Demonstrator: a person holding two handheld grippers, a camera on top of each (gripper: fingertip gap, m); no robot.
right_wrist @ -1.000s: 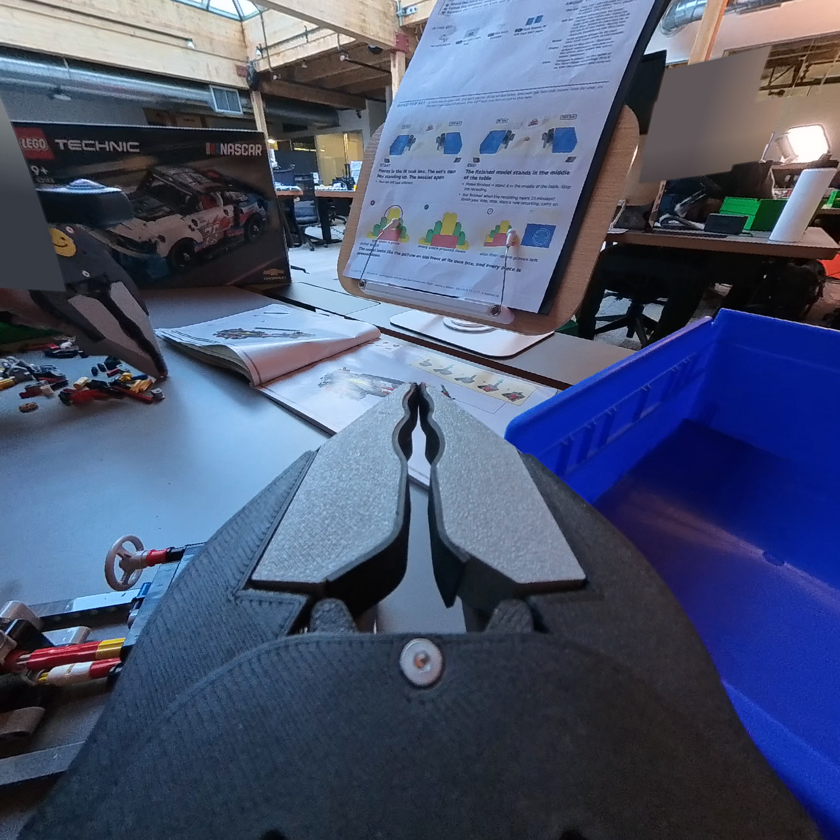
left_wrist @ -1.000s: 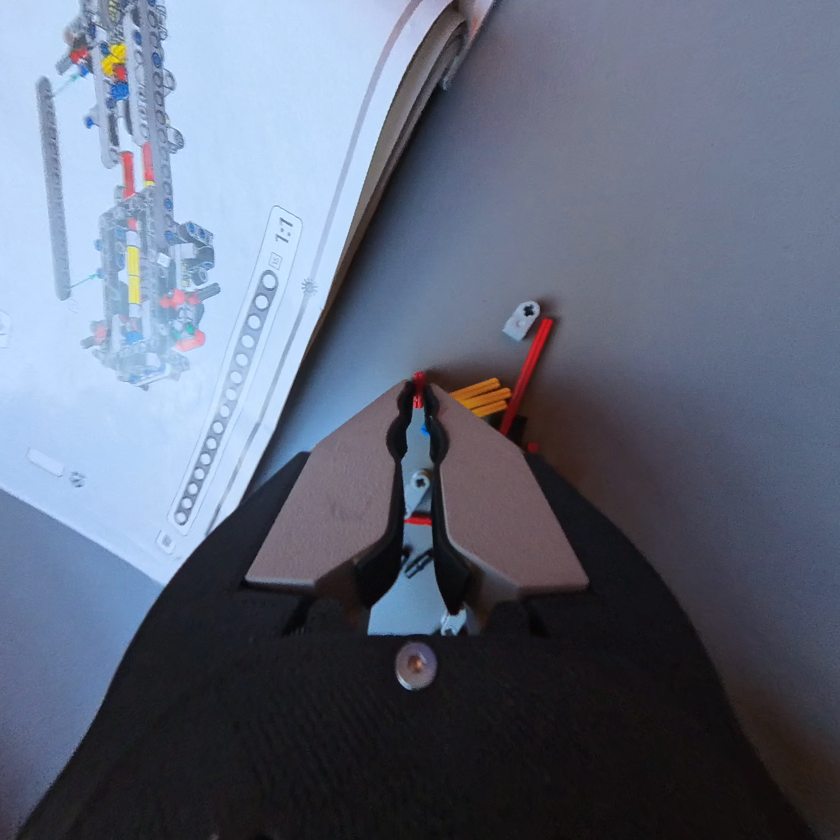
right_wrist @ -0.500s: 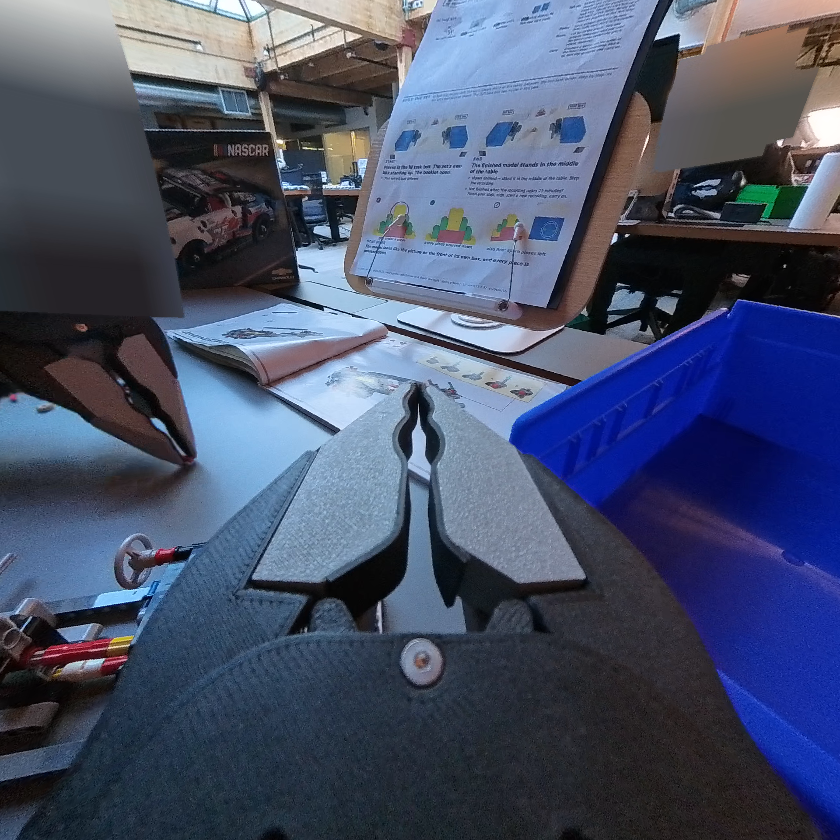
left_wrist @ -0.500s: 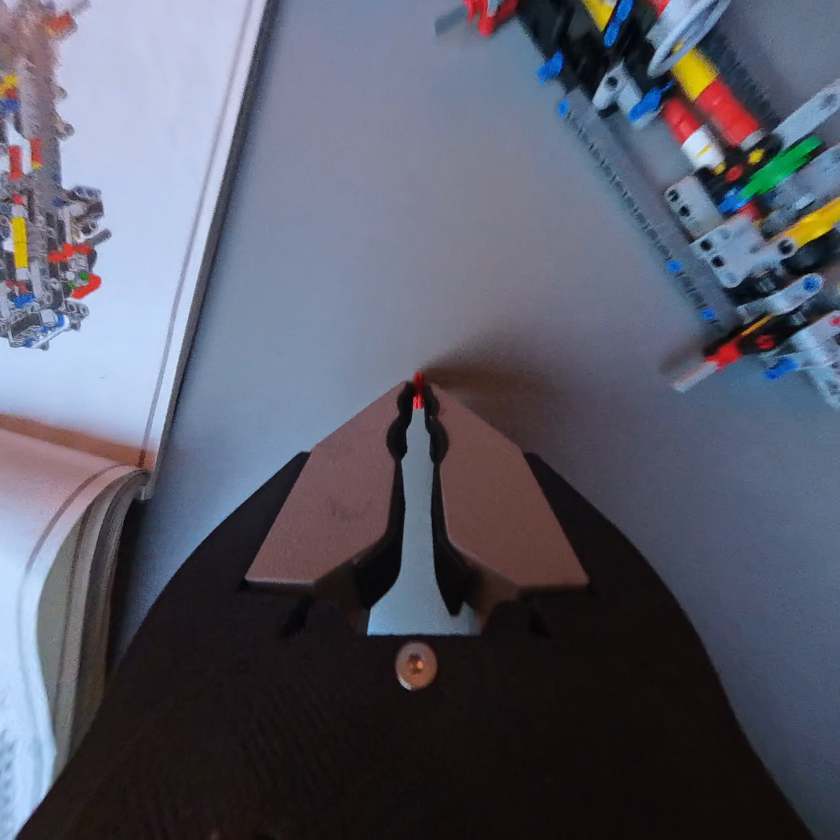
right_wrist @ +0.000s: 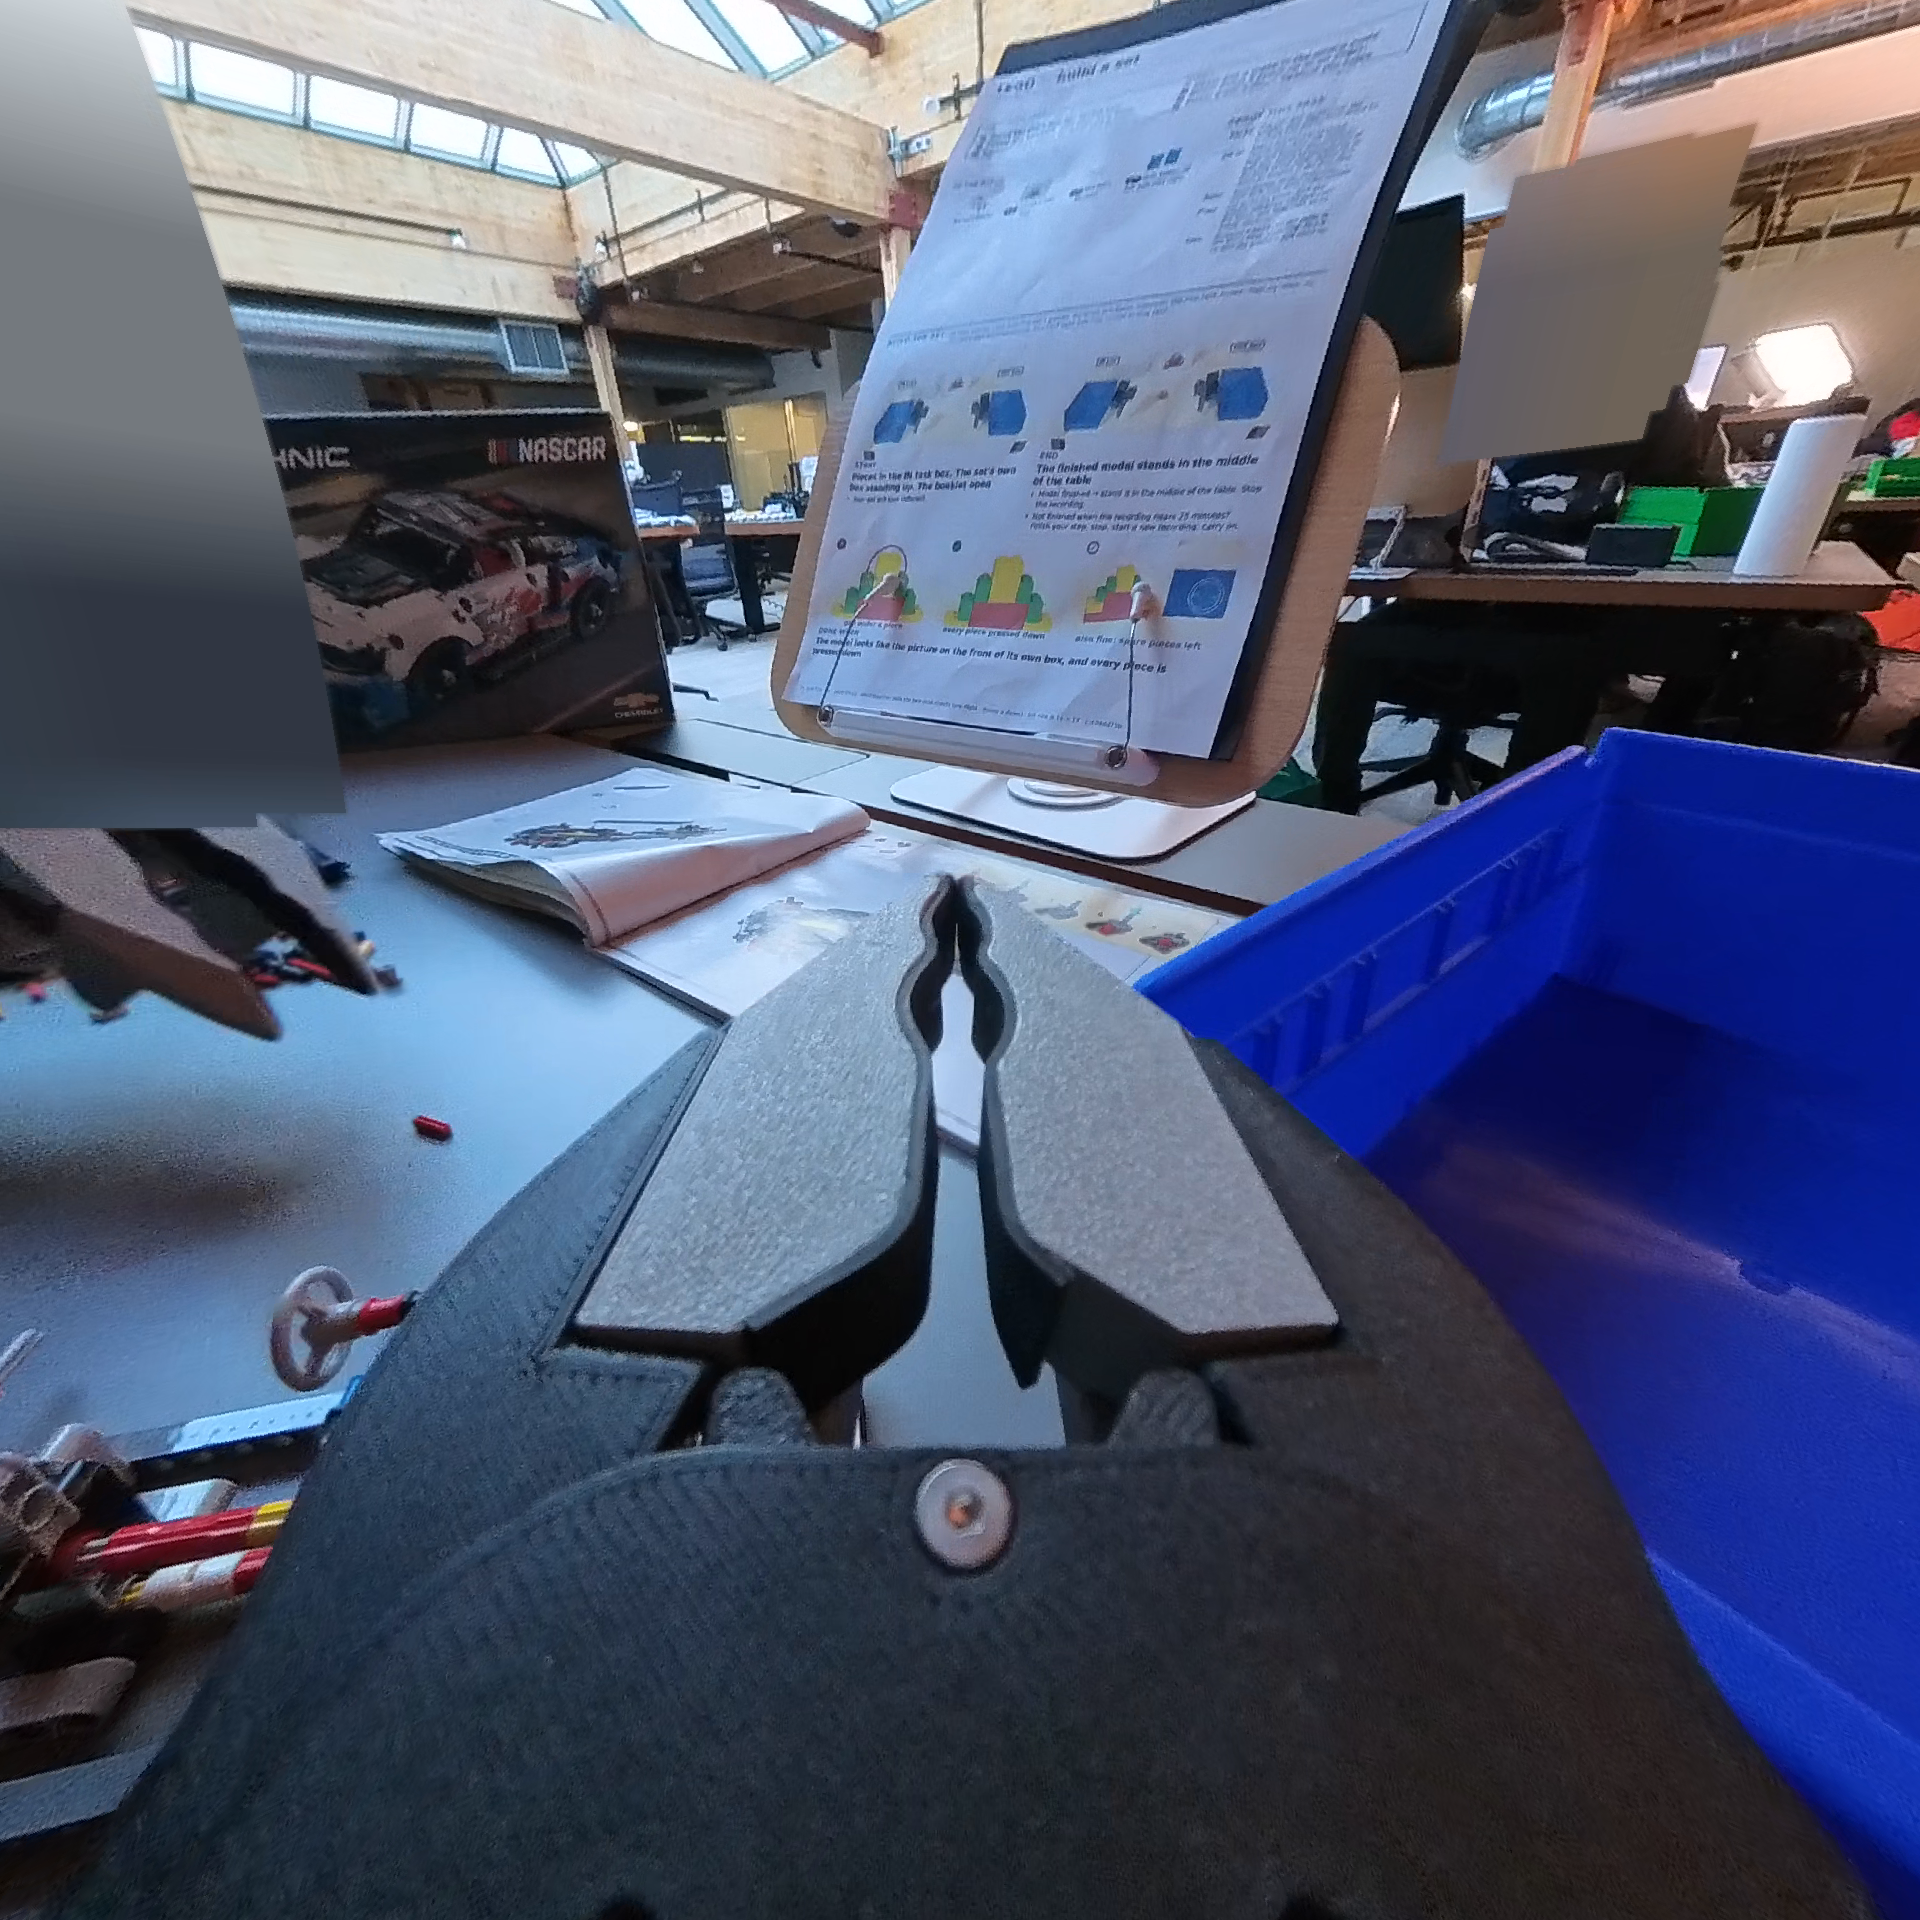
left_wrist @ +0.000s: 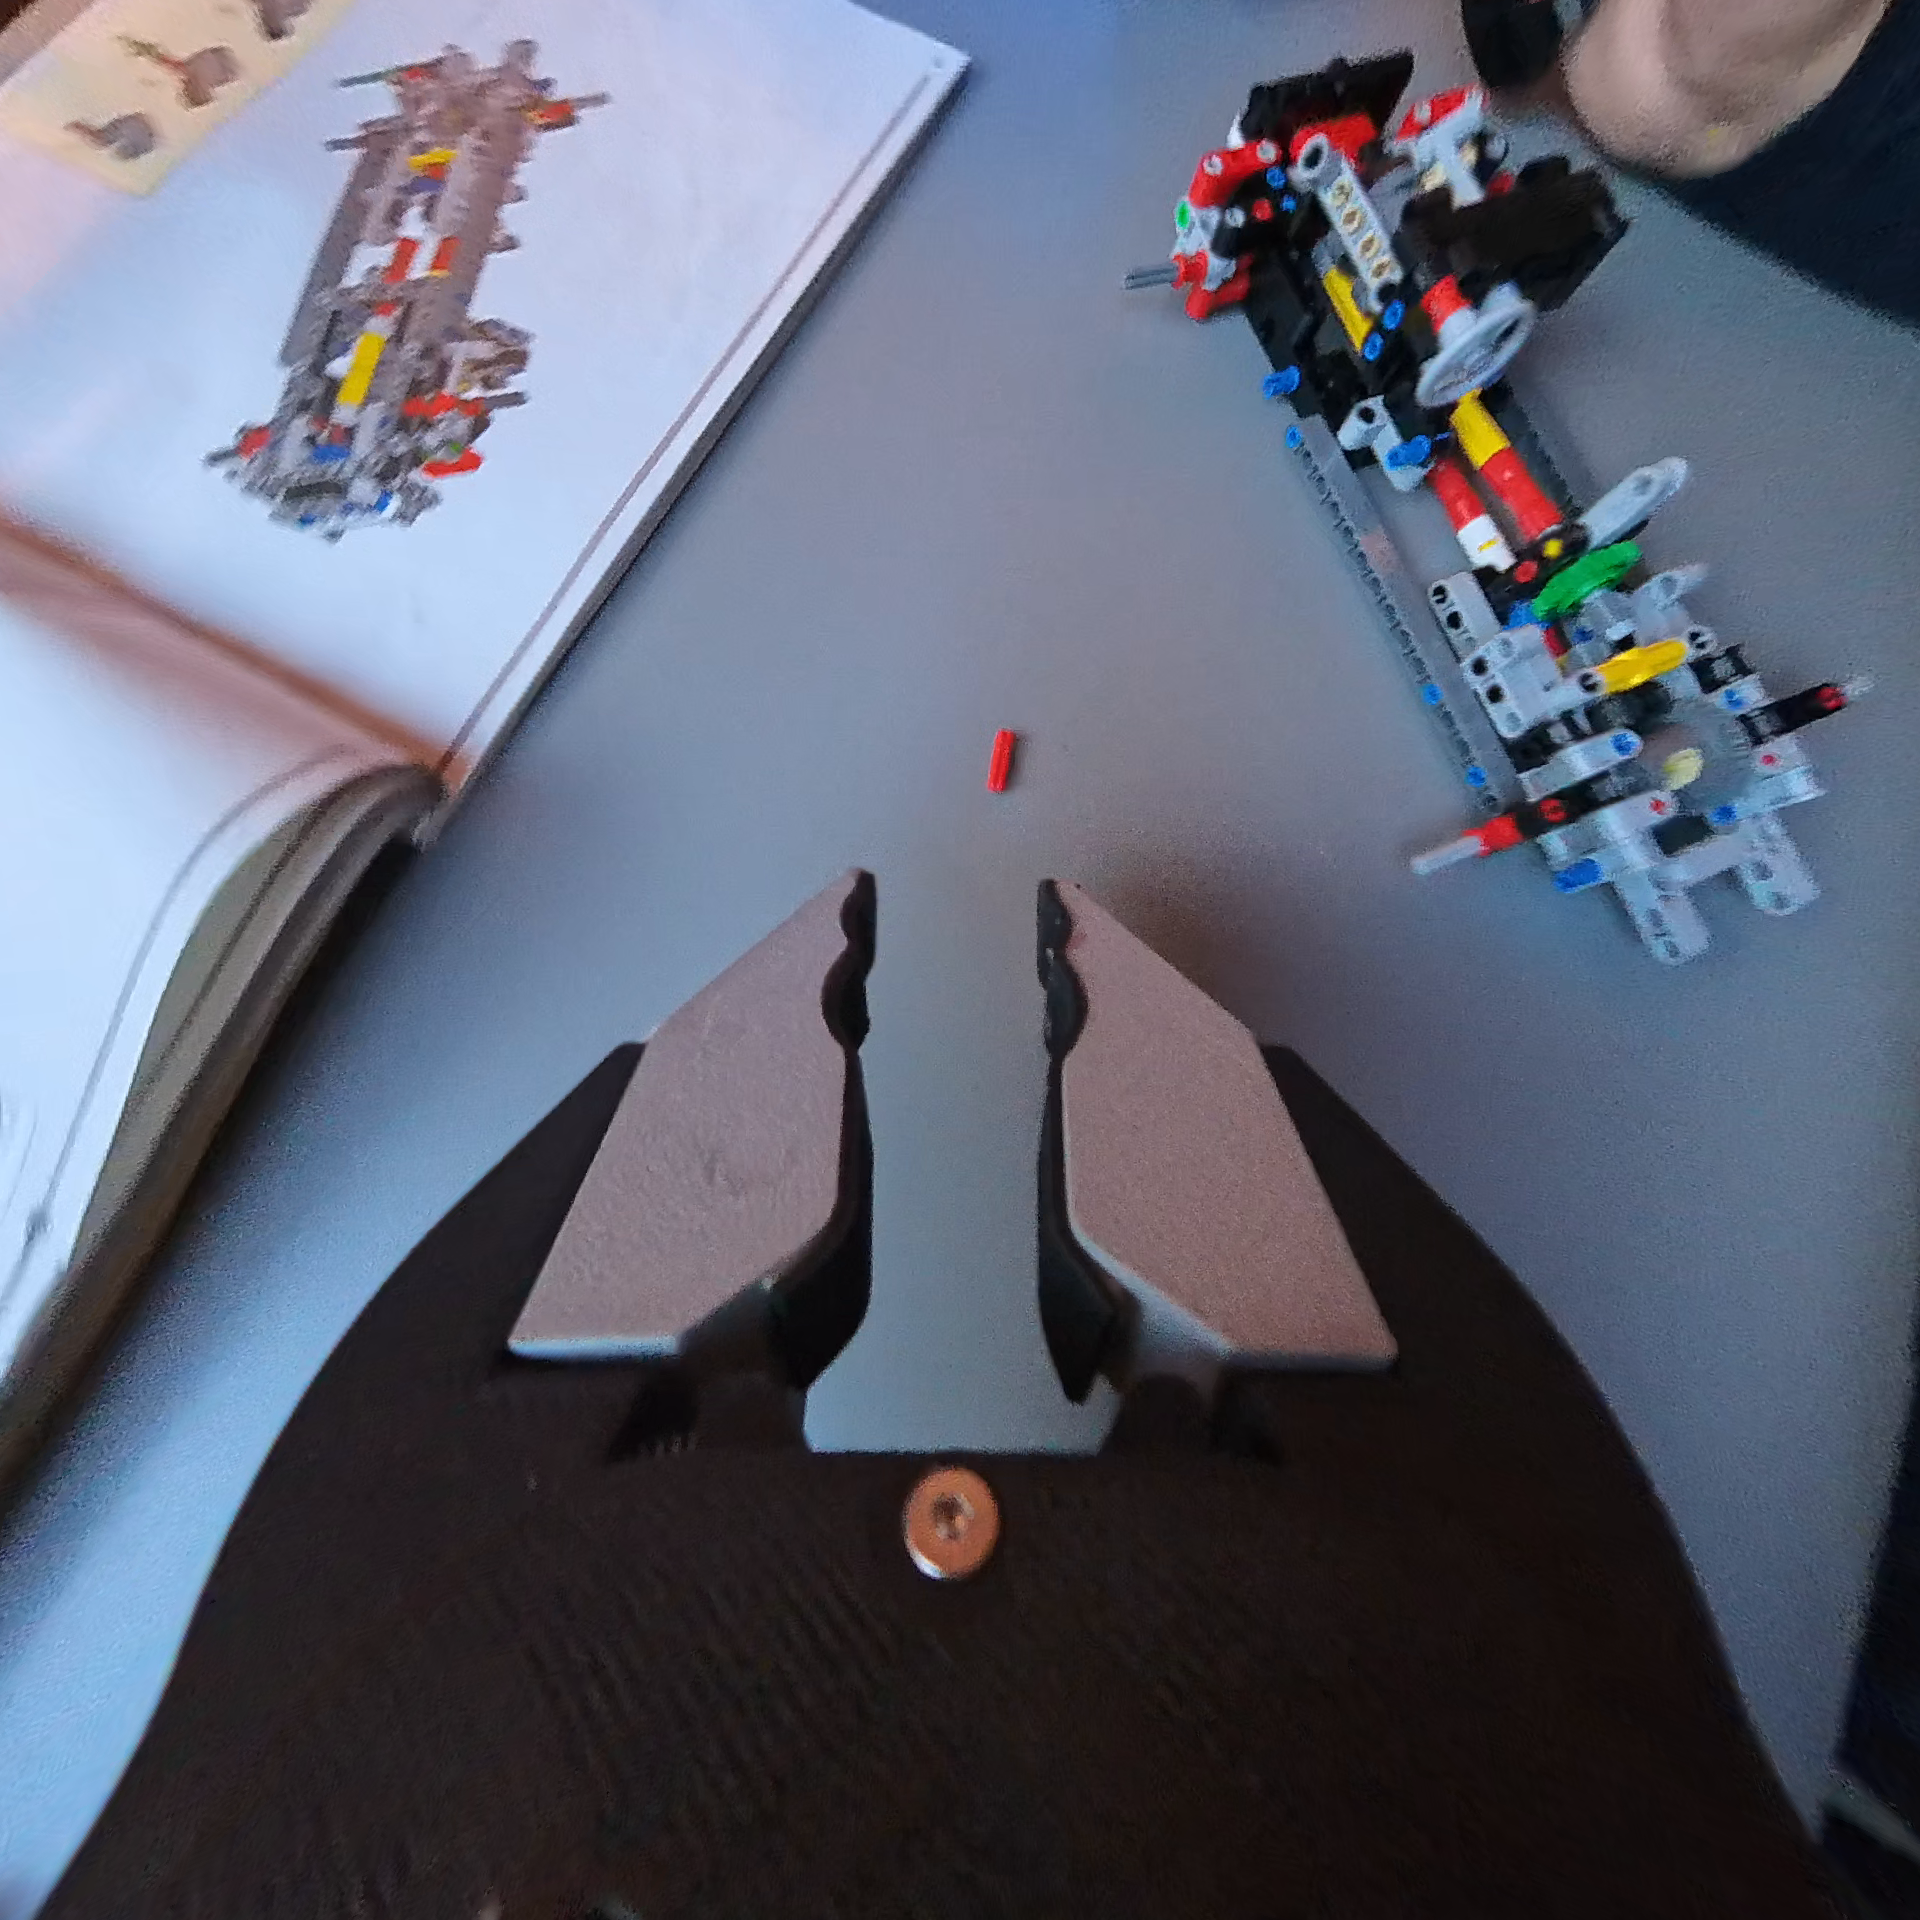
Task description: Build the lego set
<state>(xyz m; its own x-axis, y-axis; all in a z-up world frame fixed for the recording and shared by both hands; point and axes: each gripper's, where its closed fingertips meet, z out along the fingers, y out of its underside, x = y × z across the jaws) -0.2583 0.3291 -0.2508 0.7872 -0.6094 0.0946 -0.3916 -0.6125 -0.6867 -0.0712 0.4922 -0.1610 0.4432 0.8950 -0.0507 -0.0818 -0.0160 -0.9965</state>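
The left gripper [left_wrist: 956,883] hangs over the grey tabletop [left_wrist: 1039,468] with its two flat brown fingers [left_wrist: 727,1122] standing well apart and nothing between them; one small red cylindrical plastic pin [left_wrist: 1000,760] lies alone on the table just ahead of the tips, touching neither. To the left of the pin lies one open white instruction booklet [left_wrist: 623,260], its page showing a printed drawing of a long model; to the right lies one long, partly built toy chassis of black, grey, red and yellow plastic beams [left_wrist: 1455,436], dotted with blue pins and bearing one green piece and one grey wheel-shaped part.

The right gripper [right_wrist: 954,894] has its two textured grey fingers [right_wrist: 810,1174] closed tip to tip, with nothing held; it sits just beside one blue plastic bin [right_wrist: 1662,987], whose inside, so far as it shows, is bare. Beyond it stand one wooden document stand carrying a printed sheet [right_wrist: 1091,416] and one dark cardboard box with a car pictured on it [right_wrist: 468,582]; the same red pin [right_wrist: 431,1127] lies on the table to the left, beneath the left gripper [right_wrist: 312,966]; one white paper roll [right_wrist: 1797,499] stands on a far desk.
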